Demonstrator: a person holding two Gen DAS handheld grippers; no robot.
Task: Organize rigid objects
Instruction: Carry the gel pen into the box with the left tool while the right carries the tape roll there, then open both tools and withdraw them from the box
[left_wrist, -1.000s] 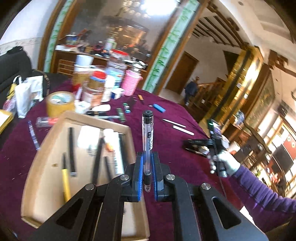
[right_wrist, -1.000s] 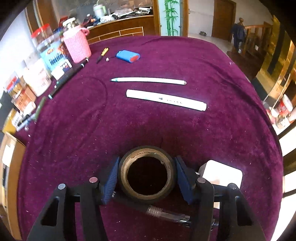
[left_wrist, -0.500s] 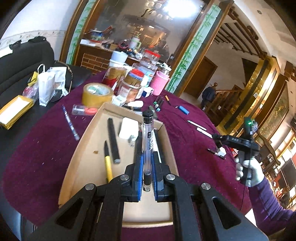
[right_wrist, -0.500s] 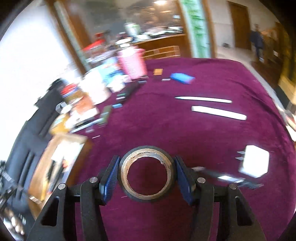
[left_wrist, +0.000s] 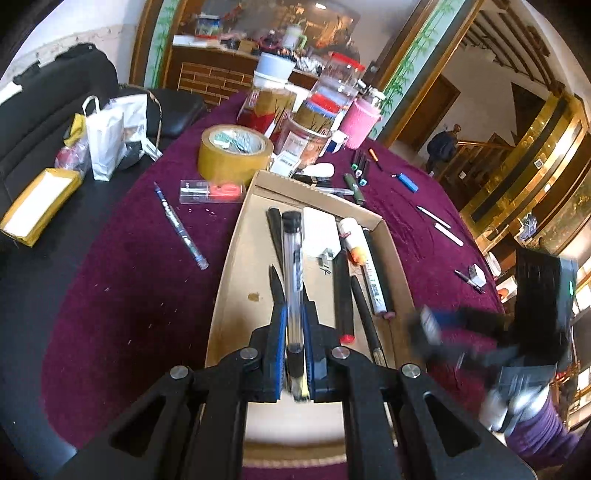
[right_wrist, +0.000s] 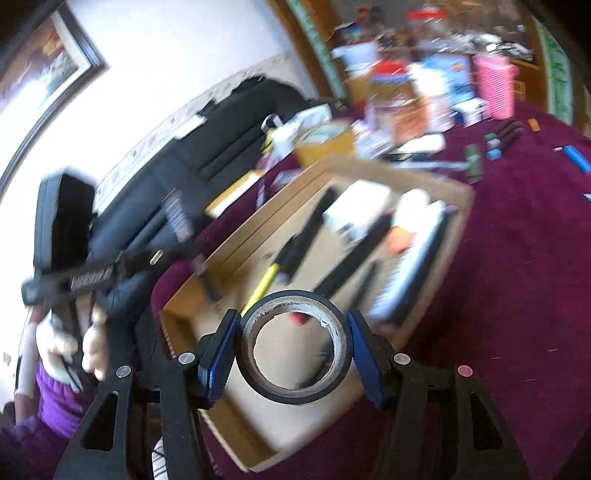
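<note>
Over the shallow cardboard tray (left_wrist: 236, 266), your left gripper (left_wrist: 294, 354) pinches a clear-barrelled black-capped pen (left_wrist: 293, 266); your right gripper (right_wrist: 291, 354), half spread, clamps a black tape roll (right_wrist: 293, 347) above the tray's near end.

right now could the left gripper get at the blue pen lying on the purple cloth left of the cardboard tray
Probably not yet: the left gripper is shut on a clear pen over the cardboard tray. The path to the blue pen looks clear.

Daylight fills the room, bright off the white wall (right_wrist: 184, 55). The left view is sharp, edges bent; the right view smears with motion blur throughout.
</note>
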